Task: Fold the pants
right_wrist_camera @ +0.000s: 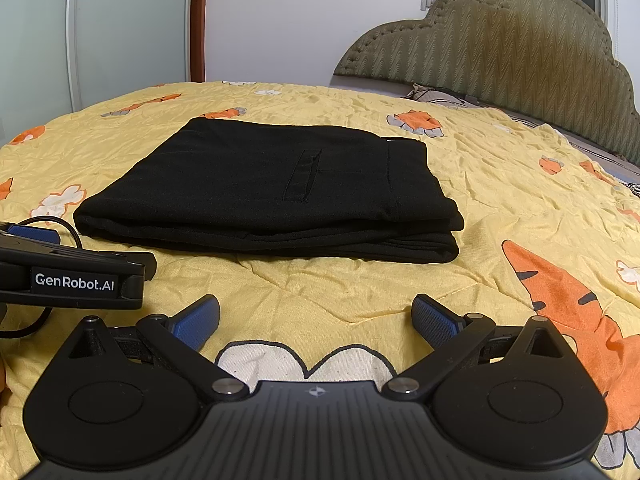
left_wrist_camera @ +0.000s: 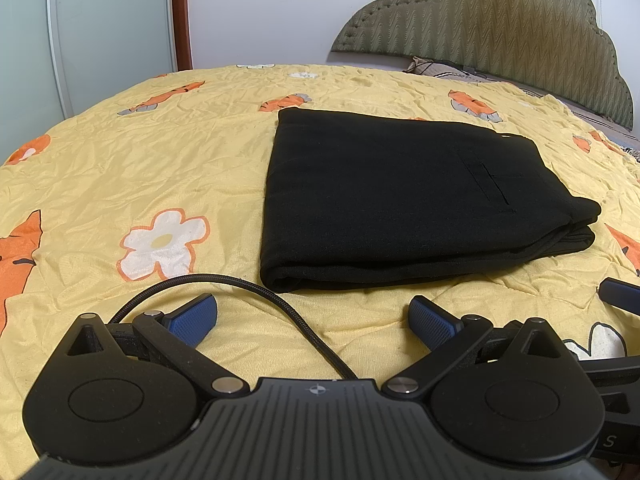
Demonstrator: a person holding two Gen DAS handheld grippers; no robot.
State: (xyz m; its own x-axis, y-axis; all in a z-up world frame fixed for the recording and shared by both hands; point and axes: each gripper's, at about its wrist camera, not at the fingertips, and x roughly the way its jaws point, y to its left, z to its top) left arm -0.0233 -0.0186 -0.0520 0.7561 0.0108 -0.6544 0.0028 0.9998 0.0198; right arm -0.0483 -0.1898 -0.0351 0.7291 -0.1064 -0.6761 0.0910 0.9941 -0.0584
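Black pants (left_wrist_camera: 400,196) lie folded into a thick rectangular stack on the yellow bedspread (left_wrist_camera: 180,168), with a back pocket seam on top. In the right wrist view the same pants (right_wrist_camera: 272,192) lie ahead and slightly left. My left gripper (left_wrist_camera: 314,314) rests open on the bedspread just short of the stack's near edge, nothing between its blue pads (left_wrist_camera: 192,318). My right gripper (right_wrist_camera: 316,316) is also open and empty, a little back from the stack. The left gripper's body (right_wrist_camera: 72,280) shows at the left of the right wrist view.
The bedspread (right_wrist_camera: 500,184) carries orange and white flower prints and is wrinkled. A padded olive headboard (right_wrist_camera: 500,48) stands at the back right, a pillow (left_wrist_camera: 440,68) below it. A black cable (left_wrist_camera: 248,292) loops by the left gripper. A glass wardrobe door (right_wrist_camera: 120,32) is behind left.
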